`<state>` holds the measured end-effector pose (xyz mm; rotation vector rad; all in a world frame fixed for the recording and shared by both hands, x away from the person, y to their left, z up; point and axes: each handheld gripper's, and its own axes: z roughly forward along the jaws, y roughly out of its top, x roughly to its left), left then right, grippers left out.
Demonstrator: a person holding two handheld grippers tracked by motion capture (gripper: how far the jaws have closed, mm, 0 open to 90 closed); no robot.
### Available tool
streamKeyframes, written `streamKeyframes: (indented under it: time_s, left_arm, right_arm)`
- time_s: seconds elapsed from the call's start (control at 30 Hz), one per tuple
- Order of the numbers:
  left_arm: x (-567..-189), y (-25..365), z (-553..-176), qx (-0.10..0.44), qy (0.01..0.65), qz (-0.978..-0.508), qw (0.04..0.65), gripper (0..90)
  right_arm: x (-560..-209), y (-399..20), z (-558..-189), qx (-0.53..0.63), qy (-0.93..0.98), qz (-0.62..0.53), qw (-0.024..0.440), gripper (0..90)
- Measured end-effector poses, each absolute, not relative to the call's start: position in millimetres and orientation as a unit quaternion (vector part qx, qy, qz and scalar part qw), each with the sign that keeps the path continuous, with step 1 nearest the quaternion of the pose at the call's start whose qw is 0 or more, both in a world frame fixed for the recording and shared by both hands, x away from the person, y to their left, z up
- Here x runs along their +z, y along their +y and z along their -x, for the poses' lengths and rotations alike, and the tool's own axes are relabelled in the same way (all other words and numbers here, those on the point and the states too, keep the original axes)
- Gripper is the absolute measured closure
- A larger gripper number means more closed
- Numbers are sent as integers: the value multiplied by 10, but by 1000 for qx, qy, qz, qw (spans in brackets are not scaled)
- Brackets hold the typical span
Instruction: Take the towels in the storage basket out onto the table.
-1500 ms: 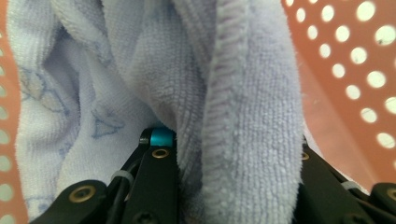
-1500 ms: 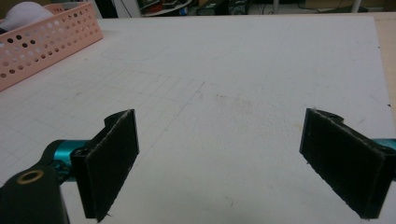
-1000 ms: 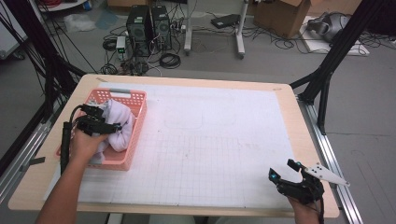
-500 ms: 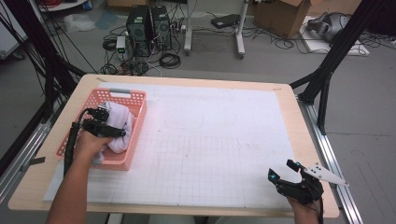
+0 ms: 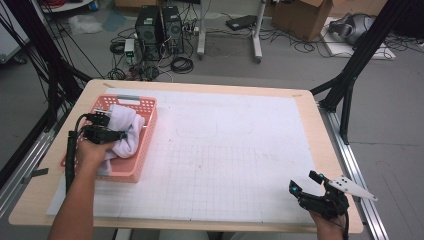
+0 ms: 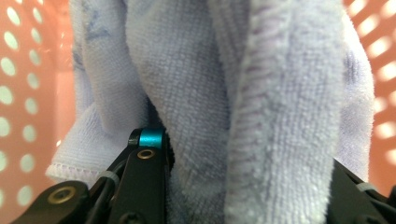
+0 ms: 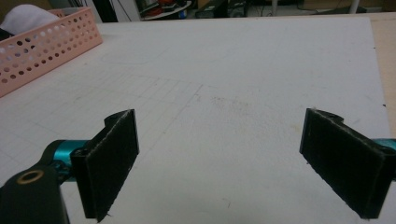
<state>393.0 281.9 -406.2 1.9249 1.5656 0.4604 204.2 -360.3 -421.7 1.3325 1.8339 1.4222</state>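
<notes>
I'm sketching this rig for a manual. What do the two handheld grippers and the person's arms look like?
Both are black. The left gripper has angular black arms, a teal block and brass-ringed screws; a black cable trails along the bare, sleeveless forearm. The right gripper has two flat, black, fuzzy-faced rectangular pads, teal fittings and a grey three-cornered plate on top.

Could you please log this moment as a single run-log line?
left gripper: jaws just closing, shut on towel | towel: in pink basket | right gripper: open, nothing between jaws, above table mat

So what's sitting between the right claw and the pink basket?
Nothing: in the high view, bare white gridded mat runs from the right claw to the pink basket.
</notes>
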Motion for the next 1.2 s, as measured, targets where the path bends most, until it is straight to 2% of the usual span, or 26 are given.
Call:
streamKeyframes:
  time_s: [0.17, 0.2, 0.37, 0.7, 1.2]
  left_arm:
    - [-3925, 2874, -3866, 181, 587, -682, 397, 639]
    - [-3862, 2884, -3832, 187, 576, -666, 436, 639]
    - [-3767, 2870, -3777, 198, 553, -649, 483, 638]
    - [-3601, 2855, -3654, 226, 497, -626, 557, 638]
    - [-3408, 2789, -3563, 223, 429, -614, 624, 637]
  right_arm:
    - [-4211, -3595, -2033, 518, 666, -484, 231, 104]
    - [-4211, -3593, -2034, 518, 666, -484, 232, 104]
    - [-4205, -3586, -2034, 519, 665, -484, 232, 104]
    - [-4208, -3576, -2044, 520, 666, -483, 229, 104]
    - [-4200, -3579, -2035, 524, 666, -479, 228, 104]
